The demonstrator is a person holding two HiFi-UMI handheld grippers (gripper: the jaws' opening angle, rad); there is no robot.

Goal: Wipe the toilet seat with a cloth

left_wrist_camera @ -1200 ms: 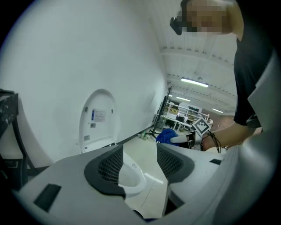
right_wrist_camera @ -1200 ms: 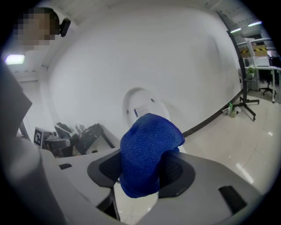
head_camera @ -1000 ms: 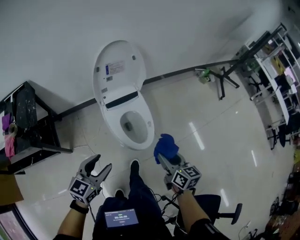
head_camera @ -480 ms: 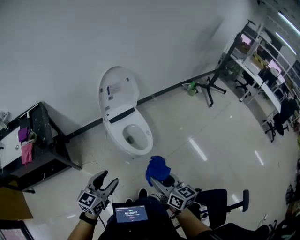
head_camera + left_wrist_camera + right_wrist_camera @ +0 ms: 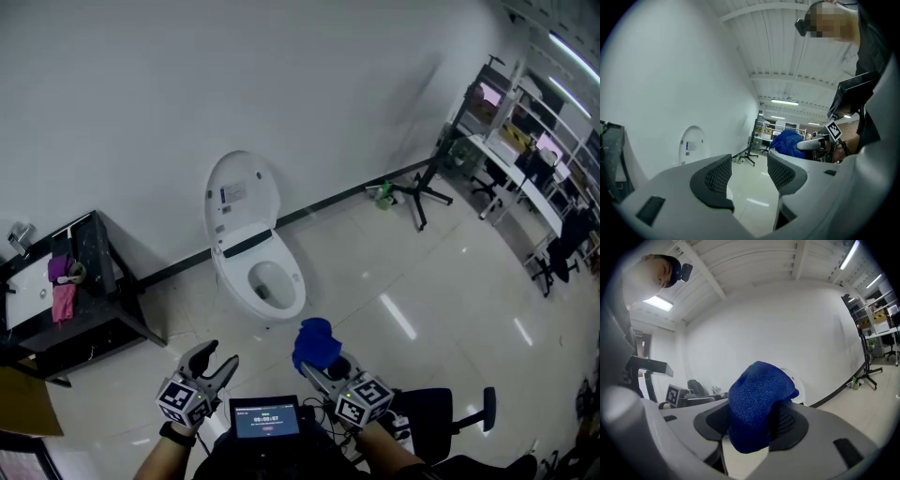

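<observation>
A white toilet [image 5: 255, 272] stands against the wall with its lid [image 5: 241, 200] raised and the seat [image 5: 294, 281] down around the bowl. My right gripper [image 5: 318, 364] is shut on a blue cloth [image 5: 315, 343], held well short of the toilet, low in the head view. In the right gripper view the blue cloth [image 5: 757, 404] bulges up between the jaws and hides most of the toilet behind it. My left gripper [image 5: 212, 361] is open and holds nothing; in its own view the toilet lid [image 5: 692, 143] shows far off by the wall.
A dark cabinet with a sink [image 5: 66, 291] and a pink rag [image 5: 63, 302] stands left of the toilet. A black stand [image 5: 419, 192] and shelving with desks [image 5: 525, 150] are at the right. A black office chair [image 5: 441, 422] is beside my right arm.
The head view has pulled back and up, so the toilet sits farther off and smaller. Both grippers have dropped lower in the picture; the cloth stays gripped.
</observation>
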